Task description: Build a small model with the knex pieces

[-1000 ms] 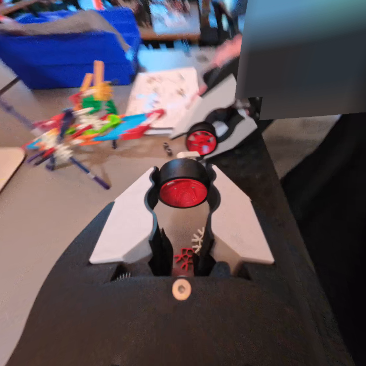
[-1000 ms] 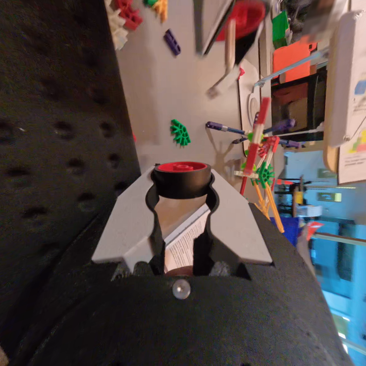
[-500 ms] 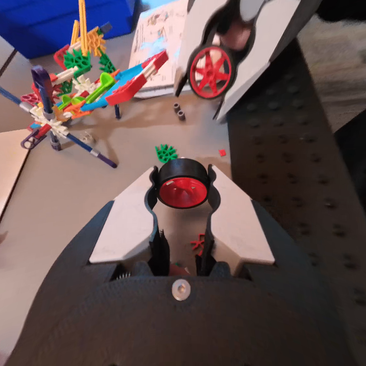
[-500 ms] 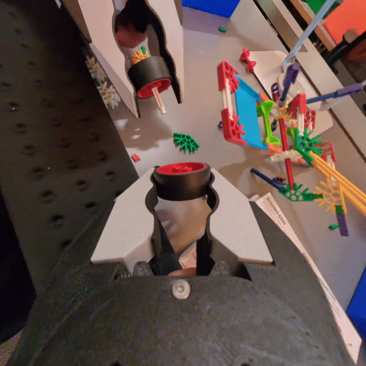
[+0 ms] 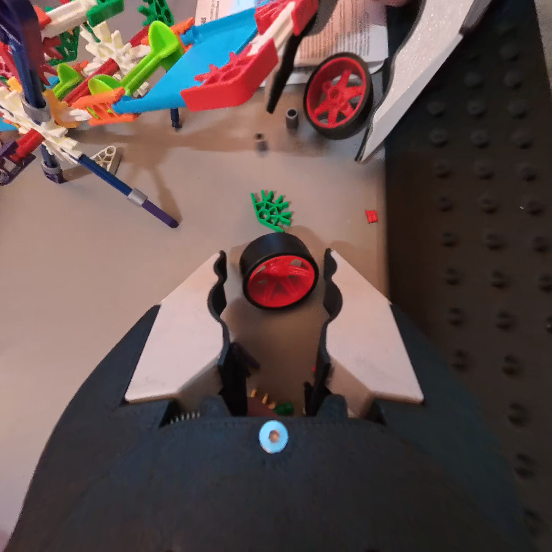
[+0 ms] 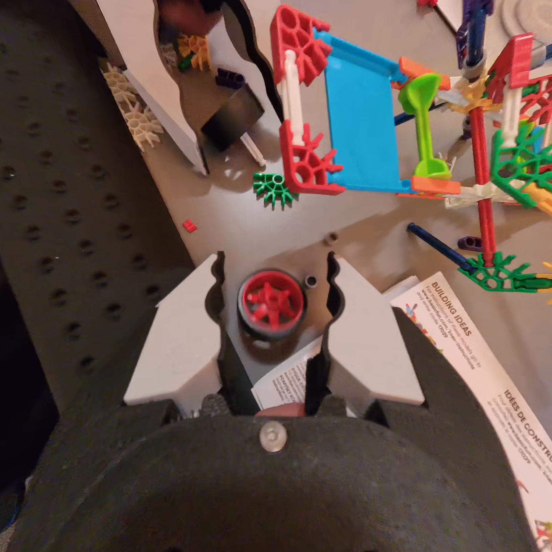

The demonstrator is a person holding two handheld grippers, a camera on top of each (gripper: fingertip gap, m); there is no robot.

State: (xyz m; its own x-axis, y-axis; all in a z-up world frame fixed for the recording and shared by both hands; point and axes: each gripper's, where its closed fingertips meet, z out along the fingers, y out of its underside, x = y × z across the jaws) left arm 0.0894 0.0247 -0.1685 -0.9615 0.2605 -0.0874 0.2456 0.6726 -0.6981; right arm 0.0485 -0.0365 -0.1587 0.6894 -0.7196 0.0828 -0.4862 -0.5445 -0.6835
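My left gripper (image 5: 274,254) is open. A black wheel with a red hub (image 5: 279,273) sits tilted between its fingers with a gap on each side. The right wrist view shows this wheel (image 6: 233,122) blurred, with a white rod sticking out of it. My right gripper (image 6: 274,254) is open too. A second red-hubbed wheel (image 6: 270,304) lies flat on the grey table (image 6: 343,224) between its fingers, untouched. It also shows in the left wrist view (image 5: 337,95). Both grippers hang low over the table, facing each other.
A colourful rod-and-connector model (image 5: 209,59) (image 6: 358,119) stands close by. Loose on the table are a green connector (image 5: 271,210) (image 6: 273,189), a small red piece (image 5: 371,215), grey spacers (image 5: 292,118) (image 6: 310,281) and a booklet (image 6: 448,343). A black perforated mat (image 5: 478,268) borders the table. Spacing between my two grippers at the tips: around 8 centimetres. The small red piece (image 5: 371,215) is about equally far from each gripper, around 4 centimetres. It turns up in the right wrist view (image 6: 191,225) as well.
Both grippers were shut on their wheels and have now opened, so both wheels sit free. Both grippers have also dropped closer to the table and the model.
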